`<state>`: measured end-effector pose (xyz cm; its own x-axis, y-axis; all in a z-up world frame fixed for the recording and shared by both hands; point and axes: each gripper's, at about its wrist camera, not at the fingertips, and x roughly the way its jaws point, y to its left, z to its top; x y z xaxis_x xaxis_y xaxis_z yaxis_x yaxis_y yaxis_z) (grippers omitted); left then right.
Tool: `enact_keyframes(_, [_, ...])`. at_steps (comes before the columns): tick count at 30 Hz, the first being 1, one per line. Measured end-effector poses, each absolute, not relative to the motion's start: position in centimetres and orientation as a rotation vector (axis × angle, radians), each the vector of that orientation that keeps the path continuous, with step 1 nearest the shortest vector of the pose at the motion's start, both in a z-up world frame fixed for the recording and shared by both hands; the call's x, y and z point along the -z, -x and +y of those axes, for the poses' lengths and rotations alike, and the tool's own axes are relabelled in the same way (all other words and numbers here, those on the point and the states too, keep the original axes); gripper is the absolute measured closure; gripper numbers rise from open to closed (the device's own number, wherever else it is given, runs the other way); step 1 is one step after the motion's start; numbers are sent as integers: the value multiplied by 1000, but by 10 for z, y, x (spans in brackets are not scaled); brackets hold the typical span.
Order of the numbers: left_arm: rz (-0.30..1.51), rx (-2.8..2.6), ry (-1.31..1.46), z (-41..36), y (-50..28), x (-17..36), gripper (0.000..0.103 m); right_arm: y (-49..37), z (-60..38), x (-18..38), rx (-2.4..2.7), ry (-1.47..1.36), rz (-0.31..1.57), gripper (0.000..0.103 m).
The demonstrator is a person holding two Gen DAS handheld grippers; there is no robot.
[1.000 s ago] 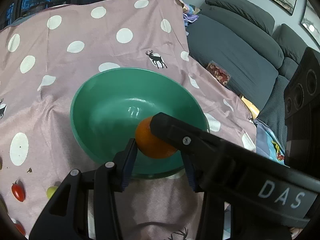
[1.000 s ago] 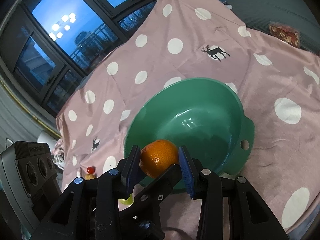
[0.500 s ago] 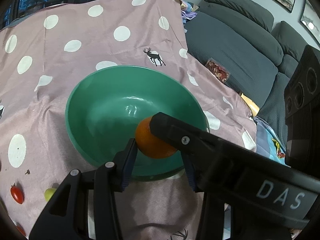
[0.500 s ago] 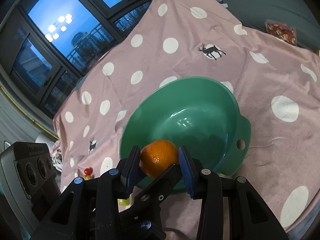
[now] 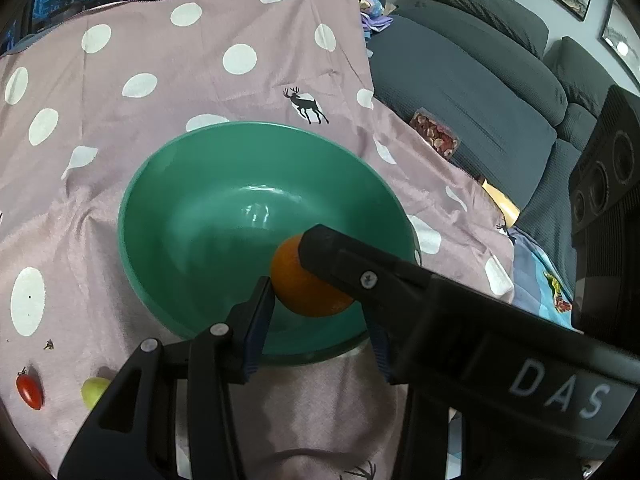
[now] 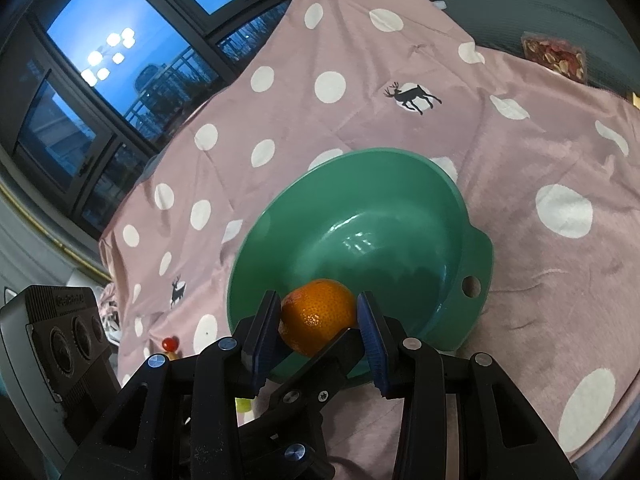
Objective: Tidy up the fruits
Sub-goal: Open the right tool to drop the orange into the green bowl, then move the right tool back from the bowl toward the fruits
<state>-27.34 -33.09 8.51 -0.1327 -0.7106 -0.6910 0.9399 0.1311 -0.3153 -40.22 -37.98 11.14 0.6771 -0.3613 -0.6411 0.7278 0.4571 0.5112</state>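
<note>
An orange mandarin (image 6: 318, 320) is held over the near rim of a green bowl (image 6: 404, 184). My right gripper (image 6: 319, 322) is shut on the mandarin with its blue pads. In the left wrist view the mandarin (image 5: 308, 288) sits between my left gripper's pads (image 5: 316, 320), with the right gripper's finger lying across it, so the left gripper's hold cannot be told. The green bowl (image 5: 168, 208) is empty inside. A red cherry tomato (image 5: 29, 391) and a green fruit (image 5: 94, 391) lie on the cloth at lower left.
A pink polka-dot cloth (image 5: 140, 84) with deer prints covers the table. A grey sofa (image 5: 472, 80) stands to the right with a snack packet (image 5: 436, 138) on it. A red tomato (image 6: 170, 344) lies left of the bowl. Windows are behind.
Both grippers and the mandarin have moved forward a little over the bowl. The bowl sits slightly lower and closer in both views. The grip is unchanged.
</note>
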Motion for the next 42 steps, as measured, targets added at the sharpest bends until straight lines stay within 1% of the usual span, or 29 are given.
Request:
enact_keyframes(10, [911, 1466, -334, -335, 275, -83, 58, 403, -383, -109, 723, -860, 495, 60])
enact_keyframes(22, [882, 1446, -344, -337, 283, -80, 59, 405, -389, -101, 758, -896, 532, 60])
enact_keyframes(27, [854, 1425, -333, -328, 280, -88, 50, 408, -386, -106, 754, -895, 489, 60])
enact_keyframes(29, [829, 1418, -326, -319, 279, -95, 50, 408, -385, -108, 768, -881, 489, 60])
enact_keyframes(31, [805, 1408, -307, -307, 276, -103, 47, 408, -384, -111, 789, -867, 480, 60])
enact_keyframes(33, [790, 1400, -267, -293, 270, -110, 41, 406, -381, -114, 799, -846, 474, 60])
enact_keyframes(37, [766, 1349, -181, -257, 250, -126, 35, 401, -373, -123, 797, -799, 453, 60])
enact_keyframes(39, [749, 1287, -155, -241, 240, -131, 29, 395, -368, -128, 796, -767, 458, 60])
enact_keyframes(42, [737, 1191, -124, -215, 222, -137, 27, 385, -361, -133, 791, -730, 466, 61])
